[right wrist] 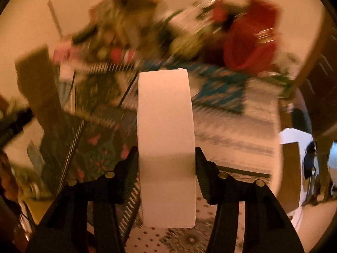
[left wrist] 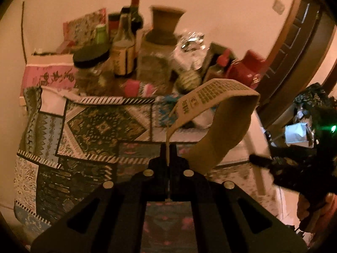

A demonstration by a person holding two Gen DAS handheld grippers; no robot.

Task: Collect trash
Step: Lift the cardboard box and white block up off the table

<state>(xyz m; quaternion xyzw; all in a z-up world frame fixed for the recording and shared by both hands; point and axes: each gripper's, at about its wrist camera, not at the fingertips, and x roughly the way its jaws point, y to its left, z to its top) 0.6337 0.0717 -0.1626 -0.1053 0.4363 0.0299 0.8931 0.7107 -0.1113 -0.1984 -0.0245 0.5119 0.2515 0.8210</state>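
Note:
My left gripper is shut on the thin edge of a brown paper bag. The bag has printed text on its folded top and bulges open to the right, above the table edge. In the right wrist view, a white rectangular box stands upright between the jaws of my right gripper. The ribbed pads press on both its sides, and it is held off the table. The brown paper bag shows at that view's left. The right gripper, with a hand under it, is right of the bag.
A table under a patterned patchwork cloth carries bottles, a black-lidded jar, a clay vase, crumpled foil and a red container along the wall. A wooden door frame rises at right. A white and brown object sits low right.

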